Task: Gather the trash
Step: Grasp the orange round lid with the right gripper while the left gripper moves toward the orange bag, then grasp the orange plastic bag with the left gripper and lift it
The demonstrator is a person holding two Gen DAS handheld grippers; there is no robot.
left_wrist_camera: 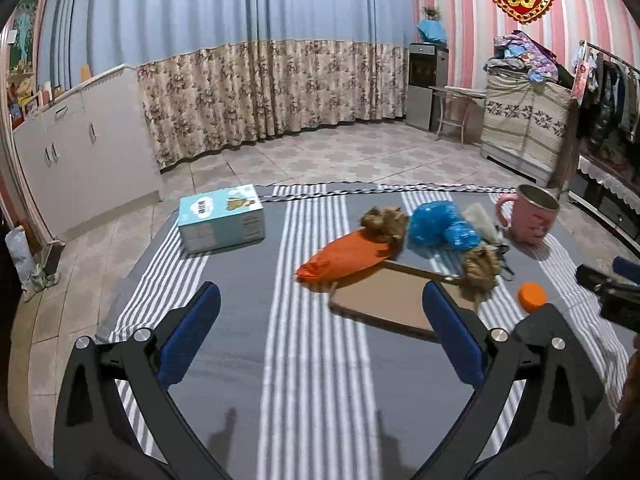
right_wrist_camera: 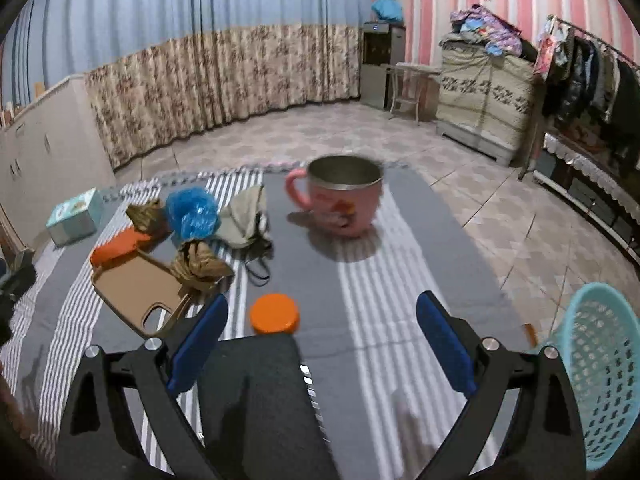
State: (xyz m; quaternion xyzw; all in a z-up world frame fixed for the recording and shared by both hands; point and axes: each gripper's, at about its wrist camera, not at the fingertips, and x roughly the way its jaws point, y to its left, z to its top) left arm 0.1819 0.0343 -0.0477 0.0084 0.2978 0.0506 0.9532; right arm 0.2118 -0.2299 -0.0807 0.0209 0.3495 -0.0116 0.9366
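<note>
Left gripper [left_wrist_camera: 320,328]: jaws spread wide with nothing between them, blue pads [left_wrist_camera: 192,332] over bare striped cloth [left_wrist_camera: 304,360] on the bench.
Right gripper [right_wrist_camera: 322,338]: jaws also wide apart and holding nothing; a dark blurred shape lies between the jaws at the bottom of the right wrist view, what it is cannot be told.
Orange cap [right_wrist_camera: 274,313]: just ahead of the right gripper, lying flat on the cloth between its two pads.
Phone case [left_wrist_camera: 384,300]: tan, lying flat just ahead of the left gripper and toward its right pad; camera cut-out visible in the right wrist view.
Brown crumpled paper [right_wrist_camera: 200,266]: one wad resting on the far edge of the phone case; a second wad [left_wrist_camera: 382,222] farther off, touching the orange bag.
Orange bag [left_wrist_camera: 344,258]: beyond the phone case, lying lengthwise.
Blue plastic bag [left_wrist_camera: 438,226]: crumpled, beyond the case, between the far brown wad and a beige pouch [right_wrist_camera: 246,218].
Pink mug [right_wrist_camera: 340,196]: upright, farthest ahead of the right gripper, well apart from the trash.
Tissue box [left_wrist_camera: 222,218]: far ahead-left of the left gripper, alone.
Turquoise basket [right_wrist_camera: 600,376]: beside the right gripper's right jaw, at the bench edge.
</note>
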